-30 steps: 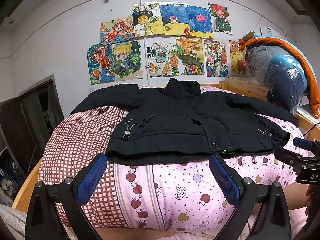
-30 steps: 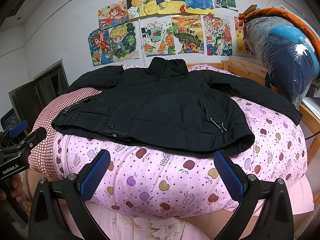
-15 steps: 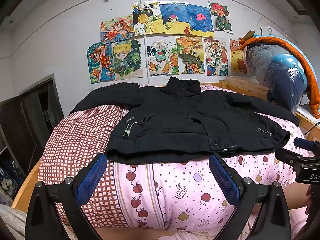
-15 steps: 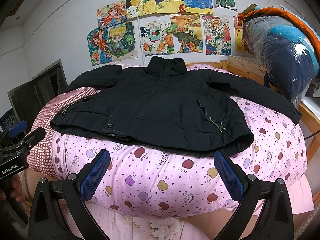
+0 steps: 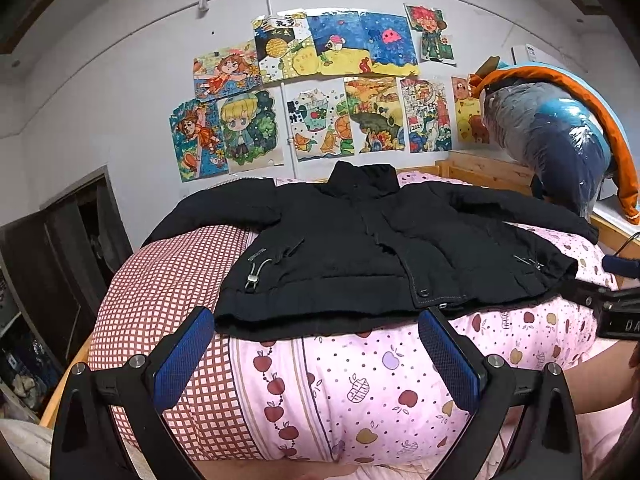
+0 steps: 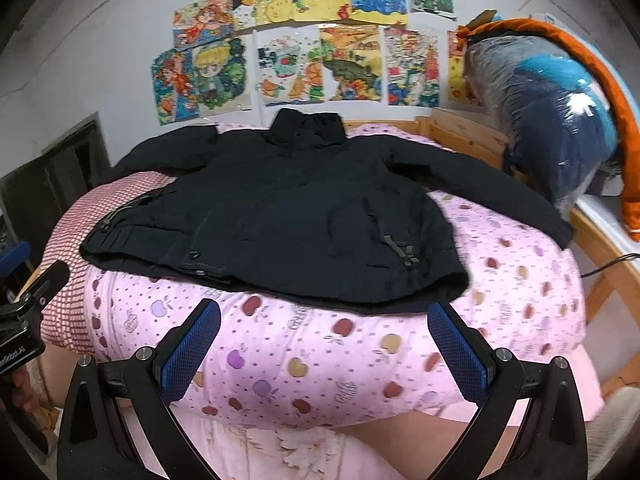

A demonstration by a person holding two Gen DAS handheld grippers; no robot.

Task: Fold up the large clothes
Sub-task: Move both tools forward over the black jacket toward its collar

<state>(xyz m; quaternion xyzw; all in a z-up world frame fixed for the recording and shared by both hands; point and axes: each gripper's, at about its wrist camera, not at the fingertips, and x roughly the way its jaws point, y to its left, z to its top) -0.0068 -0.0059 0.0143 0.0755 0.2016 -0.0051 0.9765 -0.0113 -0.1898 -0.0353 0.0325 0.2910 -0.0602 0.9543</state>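
A black jacket (image 5: 360,248) lies spread flat, front up, on a pink apple-print quilt (image 5: 360,380), collar toward the wall and both sleeves stretched outward. It also shows in the right wrist view (image 6: 304,216). My left gripper (image 5: 316,360) is open and empty, just in front of the jacket's hem near its left half. My right gripper (image 6: 324,352) is open and empty, in front of the hem near its right half. Neither touches the jacket. The right gripper's body (image 5: 616,304) shows at the left view's right edge.
A red checked cover (image 5: 168,288) lies under the jacket's left side. Wooden bed rails (image 6: 600,248) run along the right. A plastic-wrapped bundle (image 6: 560,120) with orange cloth stands at back right. Drawings cover the wall (image 5: 120,100). A dark cabinet (image 5: 60,248) stands left.
The right gripper has moved forward and up with a blur, so the jacket sits larger and lower in its view. The left gripper has barely moved. The jacket has not shifted.
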